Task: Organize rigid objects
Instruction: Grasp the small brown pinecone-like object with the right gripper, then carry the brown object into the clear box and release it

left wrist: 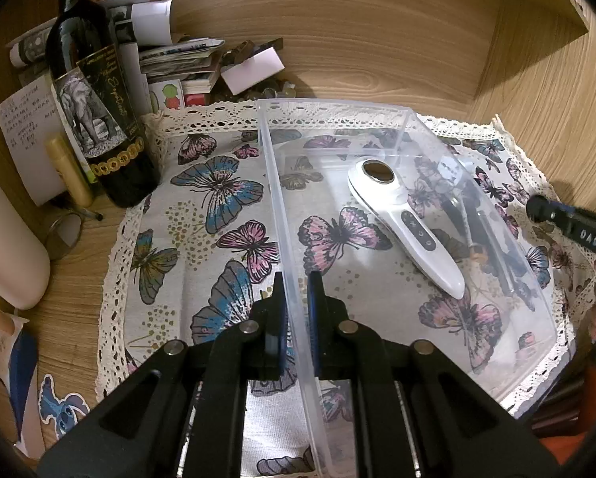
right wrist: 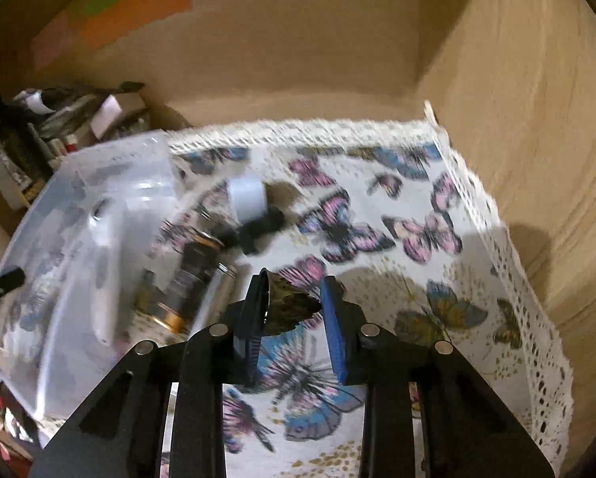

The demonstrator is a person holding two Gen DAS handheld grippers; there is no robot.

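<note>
While astride bin wall (left wrist: 294, 263), left fingers (left wrist: 278, 298).

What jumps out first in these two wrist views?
The clear plastic bin in the middle of the butterfly cloth, its near wall pinched by the left gripper, with a white handheld device inside. Next, the dark wine bottle at the cloth's far left corner. The right gripper holds a small dark object.

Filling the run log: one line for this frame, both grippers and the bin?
left gripper: astride clear bin wall | right gripper: shut on dark jagged piece | bin: white handheld device inside
</note>
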